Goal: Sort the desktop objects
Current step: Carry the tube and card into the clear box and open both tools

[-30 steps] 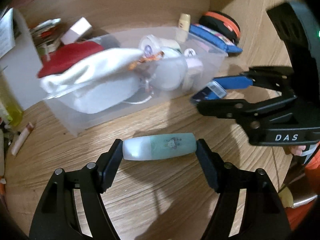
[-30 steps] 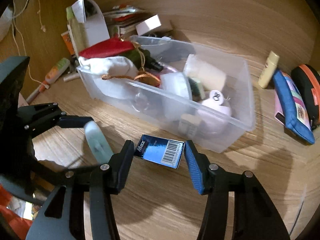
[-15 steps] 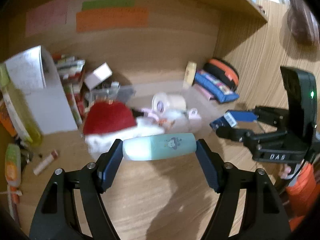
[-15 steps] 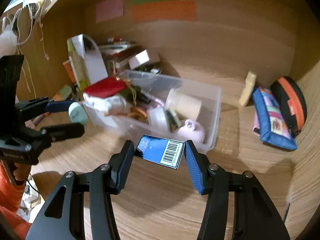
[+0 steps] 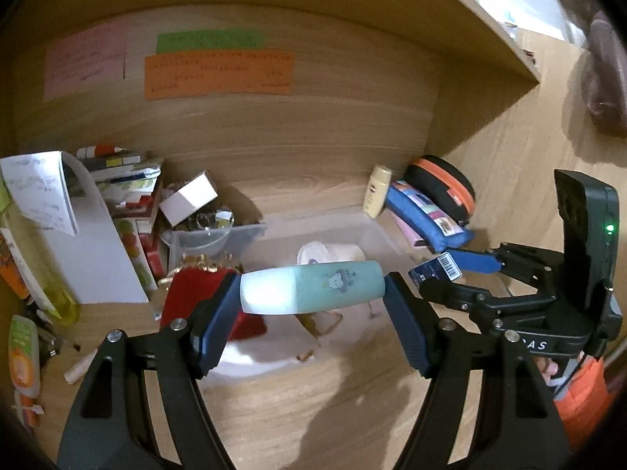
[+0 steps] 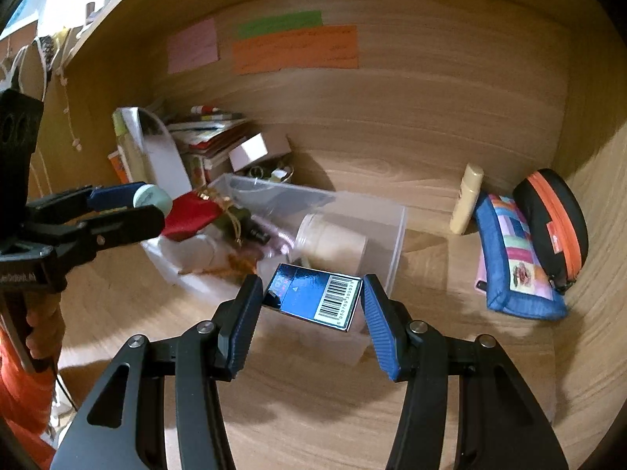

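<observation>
Teal bottle pinched in the left gripper hides the bin — right gripper pinches a blue box, its 9 o'clock end hidden.

Warm, dim light falls from above, and my tongs throw soft shadows onto the bench. Fisheye bends both views toward black corners. The clear bin is blurred.

I'm at a home desk, a wood-grain nook under an overhead shelf. Sticky notes are stuck on the far panel. Books and papers pile up at far left, zip pouches lean at the right, and a clear storage bin holds odds and ends.
</observation>
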The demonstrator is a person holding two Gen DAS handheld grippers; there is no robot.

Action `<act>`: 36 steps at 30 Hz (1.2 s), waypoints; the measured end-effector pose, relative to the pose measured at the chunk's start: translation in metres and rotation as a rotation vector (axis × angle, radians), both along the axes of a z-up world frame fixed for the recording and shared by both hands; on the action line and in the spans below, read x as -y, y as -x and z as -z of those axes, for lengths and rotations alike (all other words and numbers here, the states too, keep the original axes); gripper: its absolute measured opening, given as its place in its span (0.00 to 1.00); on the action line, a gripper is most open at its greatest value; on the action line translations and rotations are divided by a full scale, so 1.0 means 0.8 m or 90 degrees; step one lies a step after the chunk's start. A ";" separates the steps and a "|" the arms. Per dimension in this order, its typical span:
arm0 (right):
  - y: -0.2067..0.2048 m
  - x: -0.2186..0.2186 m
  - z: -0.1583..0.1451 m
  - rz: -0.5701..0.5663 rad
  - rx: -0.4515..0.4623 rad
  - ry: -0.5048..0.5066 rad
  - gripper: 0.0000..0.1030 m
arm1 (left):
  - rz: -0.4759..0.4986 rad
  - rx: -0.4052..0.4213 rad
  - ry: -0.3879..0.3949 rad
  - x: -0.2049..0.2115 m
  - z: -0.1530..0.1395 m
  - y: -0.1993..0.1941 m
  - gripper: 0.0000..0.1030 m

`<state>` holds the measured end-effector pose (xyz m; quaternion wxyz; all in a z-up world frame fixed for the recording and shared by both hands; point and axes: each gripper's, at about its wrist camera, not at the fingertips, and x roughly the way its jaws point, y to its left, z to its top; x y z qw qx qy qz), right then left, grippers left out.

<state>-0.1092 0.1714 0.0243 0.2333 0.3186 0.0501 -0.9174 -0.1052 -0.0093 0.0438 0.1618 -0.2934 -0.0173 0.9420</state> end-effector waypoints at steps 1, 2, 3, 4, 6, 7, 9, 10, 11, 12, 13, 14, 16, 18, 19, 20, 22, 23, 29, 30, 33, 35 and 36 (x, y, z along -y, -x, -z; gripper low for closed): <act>0.005 0.001 0.001 0.003 0.001 0.002 0.47 | -0.003 0.000 0.005 -0.002 0.001 0.004 0.71; 0.011 0.002 0.003 0.007 0.004 0.002 0.47 | -0.006 0.003 0.009 -0.004 0.004 0.011 0.71; 0.014 0.003 0.004 0.008 0.006 0.002 0.47 | -0.008 0.006 0.011 -0.006 0.006 0.015 0.71; 0.020 0.004 0.007 0.010 0.010 0.001 0.47 | -0.009 0.011 0.014 -0.008 0.010 0.021 0.71; 0.029 0.007 0.014 0.013 0.021 -0.004 0.47 | -0.010 0.022 0.013 -0.010 0.017 0.031 0.71; 0.034 0.007 0.018 0.014 0.027 -0.007 0.47 | -0.011 0.032 0.012 -0.011 0.021 0.037 0.71; 0.042 0.009 0.025 0.014 0.036 -0.015 0.47 | -0.016 0.040 0.013 -0.011 0.027 0.045 0.71; 0.045 0.009 0.029 0.012 0.040 -0.017 0.47 | -0.021 0.043 0.016 -0.011 0.031 0.049 0.71; 0.048 0.009 0.032 0.009 0.045 -0.018 0.47 | -0.022 0.048 0.018 -0.011 0.034 0.052 0.71; 0.050 0.009 0.034 0.007 0.049 -0.017 0.47 | -0.022 0.052 0.018 -0.010 0.037 0.054 0.71; 0.052 0.009 0.037 0.006 0.052 -0.016 0.47 | -0.022 0.057 0.018 -0.010 0.040 0.056 0.71; 0.054 0.009 0.039 0.007 0.054 -0.014 0.47 | -0.024 0.064 0.020 -0.009 0.045 0.060 0.71; 0.057 0.009 0.042 0.006 0.057 -0.013 0.47 | -0.028 0.070 0.022 -0.009 0.050 0.064 0.71; 0.060 0.010 0.045 0.004 0.057 -0.010 0.47 | -0.026 0.080 0.026 -0.010 0.058 0.070 0.71; 0.062 0.010 0.047 0.004 0.059 -0.008 0.47 | -0.026 0.085 0.029 -0.011 0.062 0.072 0.71; 0.064 0.010 0.049 0.002 0.063 -0.004 0.47 | -0.026 0.089 0.034 -0.013 0.065 0.074 0.71; 0.065 0.012 0.051 -0.001 0.060 -0.003 0.48 | -0.027 0.090 0.044 -0.018 0.068 0.075 0.71; 0.065 0.014 0.052 -0.005 0.057 -0.009 0.48 | -0.027 0.088 0.049 -0.019 0.068 0.074 0.71; 0.057 0.024 0.053 -0.014 0.036 -0.040 0.50 | -0.026 0.088 0.052 -0.020 0.066 0.071 0.79; 0.057 0.024 0.052 -0.013 0.036 -0.043 0.50 | -0.025 0.088 0.051 -0.019 0.065 0.070 0.80; 0.058 0.023 0.051 -0.008 0.043 -0.044 0.55 | -0.020 0.088 0.041 -0.017 0.060 0.067 0.83; 0.057 0.021 0.048 -0.006 0.052 -0.040 0.60 | -0.015 0.082 0.035 -0.015 0.054 0.062 0.86; 0.056 0.020 0.046 -0.006 0.054 -0.038 0.63 | -0.014 0.077 0.032 -0.014 0.050 0.059 0.87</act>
